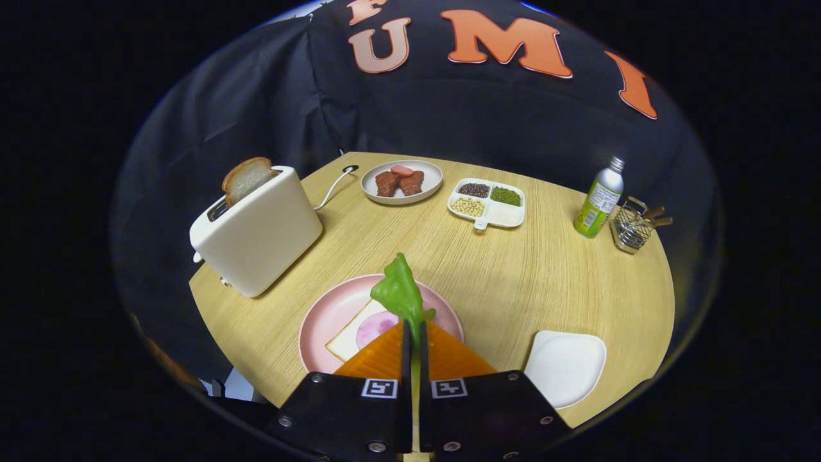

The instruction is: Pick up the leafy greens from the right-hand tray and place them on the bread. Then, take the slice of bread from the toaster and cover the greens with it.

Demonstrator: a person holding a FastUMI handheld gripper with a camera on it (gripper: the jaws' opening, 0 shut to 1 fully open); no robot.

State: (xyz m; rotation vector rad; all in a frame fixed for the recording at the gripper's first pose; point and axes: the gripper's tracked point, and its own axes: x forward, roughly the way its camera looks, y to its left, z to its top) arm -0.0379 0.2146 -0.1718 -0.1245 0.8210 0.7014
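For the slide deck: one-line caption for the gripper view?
Gripper shut on leafy greens, held over bread on pink plate; toaster beyond.

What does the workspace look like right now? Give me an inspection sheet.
Surface: round wooden table.
Job's things: leafy greens pinched upright, over bread with a ham slice on the pink plate; toast slice standing in the toaster; white tray bare.
Clutter: meat plate, divided dish, bottle, wire basket.
Grippers: gripper shut on the greens.
Cables: toaster cord runs to a table port.
Surroundings: black cloth wall.
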